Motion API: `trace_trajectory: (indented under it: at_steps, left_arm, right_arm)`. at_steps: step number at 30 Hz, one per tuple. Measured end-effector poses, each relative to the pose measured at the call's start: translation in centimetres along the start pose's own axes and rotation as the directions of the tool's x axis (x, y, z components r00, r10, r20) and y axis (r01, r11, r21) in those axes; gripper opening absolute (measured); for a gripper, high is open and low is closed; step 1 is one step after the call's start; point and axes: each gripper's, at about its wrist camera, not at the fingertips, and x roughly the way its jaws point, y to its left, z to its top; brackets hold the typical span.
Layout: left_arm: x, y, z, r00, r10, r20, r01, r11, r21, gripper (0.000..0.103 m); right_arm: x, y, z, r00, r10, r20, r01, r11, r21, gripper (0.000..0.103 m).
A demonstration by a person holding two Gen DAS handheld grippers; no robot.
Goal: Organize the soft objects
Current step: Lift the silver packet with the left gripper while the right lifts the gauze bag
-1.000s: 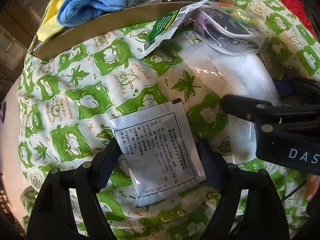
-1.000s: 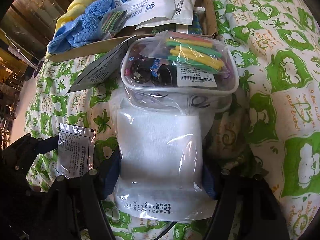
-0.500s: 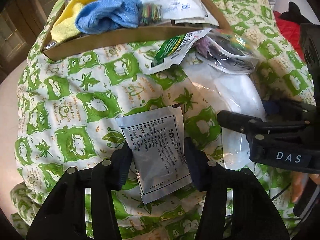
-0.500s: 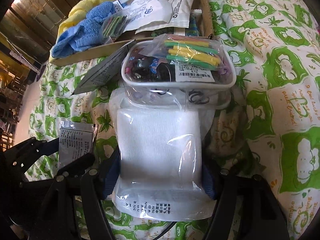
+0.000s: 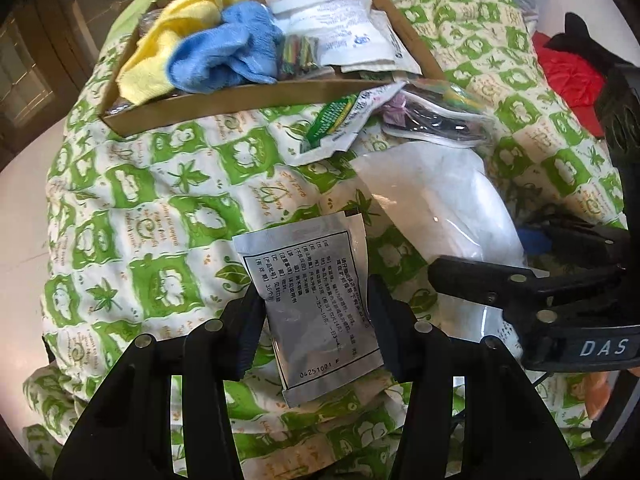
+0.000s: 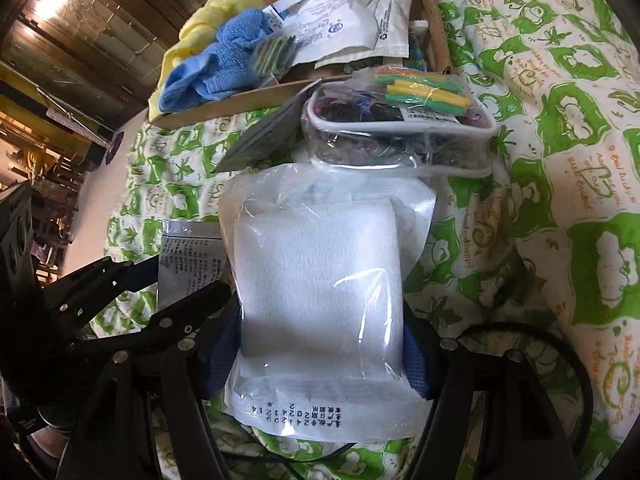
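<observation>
Already the cardboard box (image 5: 256, 98) at the far side of the green-patterned quilt (image 5: 132, 200) is holding a good share of the soft things: a yellow cloth (image 5: 168, 40), a blue cloth (image 5: 224, 56), white packets (image 5: 344, 36) and a small pack of coloured bands (image 5: 298, 56). Still lying outside it are a green-printed sachet (image 5: 340, 128) leaning at the box's near wall and a clear zip pouch (image 6: 400, 128) full of hair ties and coloured sticks, just beside the box.

The left tool (image 5: 316, 324) is gripping a silver sachet (image 5: 312, 304) by its two side edges, its jaws narrowed onto the foil. The right tool (image 6: 320, 344) is holding a clear bag of white gauze (image 6: 320, 280) across its width, blue pads pressing both sides. Both packets are being carried above the quilt, short of the box, so I judge this pair is about to be dropped in, with the sachet and pouch left to follow.

Compared with a second ago, the left tool's jaws have been closing: then they were standing wide around the silver sachet as it lay flat on the quilt, and now they are clamping it. Both views are also showing more of the box and quilt, so both packets are rising off the bed.
</observation>
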Motion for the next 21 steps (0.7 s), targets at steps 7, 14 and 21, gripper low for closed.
trace_trajectory:
  at_steps: [7,14,21]
  left_arm:
    - [0.0,0.7,-0.2,1.0,0.025,0.01,-0.025,1.0,-0.005,0.049]
    - [-0.9,0.9,-0.7,0.999,0.031,0.022,-0.03,0.999,-0.026,0.049]
    - [-2.1,1.5,-0.8,0.998,0.046,0.04,-0.045,0.998,-0.04,0.049]
  right_arm:
    - [-1.6,0.2,-0.7,0.999,0.029,0.012,-0.029,1.0,-0.005,0.07]
    - [-3.4,0.8,-1.2,0.997,0.071,0.023,-0.071,0.997,-0.014,0.07]
    - [-4.9,0.9,-1.7,0.996,0.08,0.05,-0.079,0.997,-0.025,0.07]
